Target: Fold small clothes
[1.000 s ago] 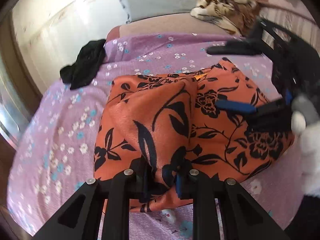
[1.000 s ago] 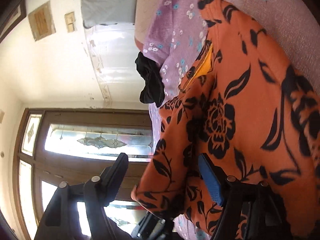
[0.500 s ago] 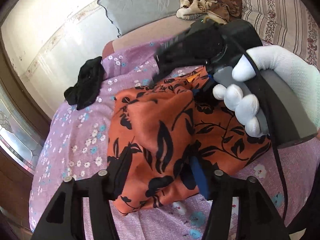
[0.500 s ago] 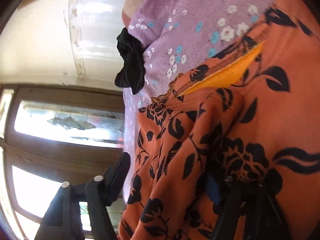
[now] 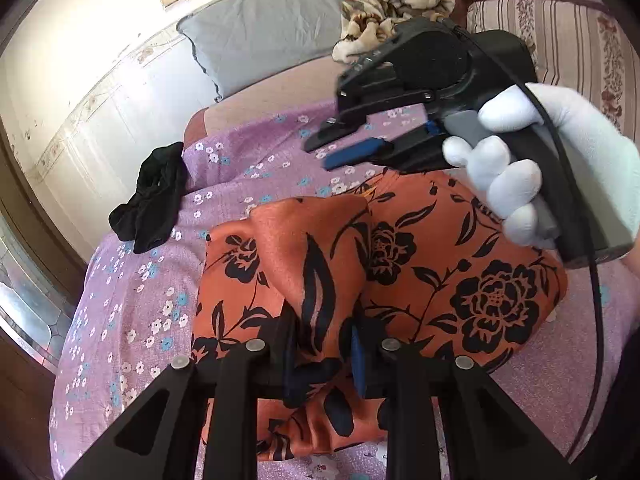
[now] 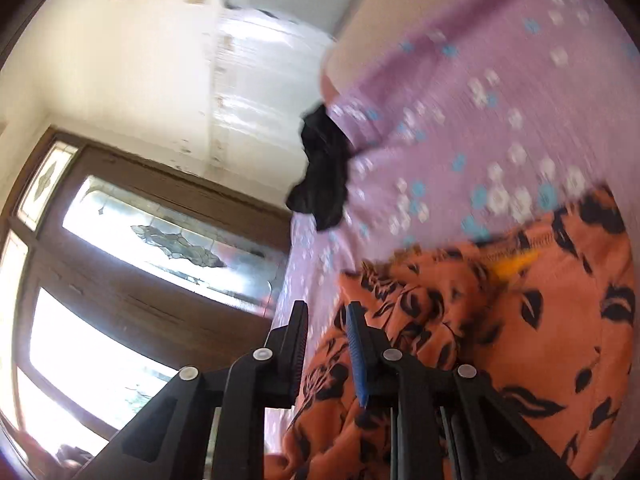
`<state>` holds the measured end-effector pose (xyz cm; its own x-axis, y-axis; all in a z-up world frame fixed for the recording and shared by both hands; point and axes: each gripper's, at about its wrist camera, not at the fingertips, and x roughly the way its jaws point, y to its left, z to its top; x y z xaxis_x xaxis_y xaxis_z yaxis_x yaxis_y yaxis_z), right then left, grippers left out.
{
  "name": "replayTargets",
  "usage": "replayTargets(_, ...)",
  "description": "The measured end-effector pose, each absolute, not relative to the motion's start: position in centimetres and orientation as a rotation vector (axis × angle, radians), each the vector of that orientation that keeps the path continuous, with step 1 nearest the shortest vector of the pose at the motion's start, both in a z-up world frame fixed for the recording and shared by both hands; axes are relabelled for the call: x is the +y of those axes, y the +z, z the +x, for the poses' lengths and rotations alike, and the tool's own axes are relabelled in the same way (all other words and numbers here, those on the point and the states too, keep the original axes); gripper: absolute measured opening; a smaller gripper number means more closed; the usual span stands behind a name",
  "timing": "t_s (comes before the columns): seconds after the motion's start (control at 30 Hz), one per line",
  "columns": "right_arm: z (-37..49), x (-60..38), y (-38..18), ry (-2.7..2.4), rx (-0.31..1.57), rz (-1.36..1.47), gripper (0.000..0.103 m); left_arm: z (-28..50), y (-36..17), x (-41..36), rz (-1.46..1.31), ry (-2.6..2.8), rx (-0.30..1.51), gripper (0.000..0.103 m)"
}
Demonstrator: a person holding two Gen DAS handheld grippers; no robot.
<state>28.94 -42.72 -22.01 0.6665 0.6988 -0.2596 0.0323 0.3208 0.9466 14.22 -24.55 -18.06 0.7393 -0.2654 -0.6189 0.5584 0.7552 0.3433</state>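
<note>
Left gripper point(image 5: 322, 344): clenched on a raised ridge of the garment point(image 5: 400, 264) near its front edge; half a second ago its fingers stood wide apart around the cloth, so it has just re-pinched
Right gripper point(image 5: 352, 148): lifted clear of the cloth and held in a white-gloved hand point(image 5: 532, 184) above the garment's far edge; its jaws stand nearly together with nothing between them; in its own view the blue pad point(image 6: 356, 356) and the black finger point(image 6: 298, 344) show a narrow empty gap, the picture smeared by motion
Change: a second ago the right gripper lay low on the garment's right side; half a second ago it was pressed in over the far part; now it is off and swinging away toward the bed's left edge
Garment: orange with black flowers, lying in the middle of the bed point(image 5: 132, 312), doubled into a rough rectangle with a puffed ridge down the middle; a yellow inner lining point(image 6: 516, 264) peeks out at the far edge
Meaning: one fold looks laid, and the right hand's release suggests it is done with that side; the ridge in the left grip probably needs pulling flat or over for the next fold
Risk: a tug from the left alone may drag the whole pile, since nothing else pins it
Other: black cloth point(image 5: 154, 196) near the bed's far left corner, well apart; grey pillow point(image 5: 272, 36) beyond
</note>
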Motion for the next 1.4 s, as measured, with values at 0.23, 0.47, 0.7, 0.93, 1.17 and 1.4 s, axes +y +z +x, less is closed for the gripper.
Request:
replayTargets(0.23,28.6,-43.7,-24.6,0.394,0.901,1.327,0.095,13.8,-18.7,-23.1,0.486,-0.465,0.592,0.023)
replayTargets(0.47,29.6,-41.5,-25.1,0.403,0.876,1.302,0.094,12.9,-19.1,-22.8,0.522,-0.478,0.57,0.023)
replayTargets(0.7,31.9,-36.0,-24.9,0.456,0.941,1.081,0.034,11.0,-19.2,-22.5,0.573,-0.502,0.531,0.02)
replayTargets(0.93,31.3,-37.3,-22.8,0.47,0.857,0.989,0.016,10.9,-19.2,-23.5,0.627,-0.427,0.477,0.025)
replayTargets(1.17,31.3,-37.0,-24.7,0.494,0.901,1.054,0.016,11.1,-18.8,-25.9,0.658,-0.313,0.392,0.078)
replayTargets(1.4,31.6,-37.1,-26.4,0.514,0.907,1.121,0.019,11.8,-18.6,-27.0,0.667,-0.433,0.389,0.02)
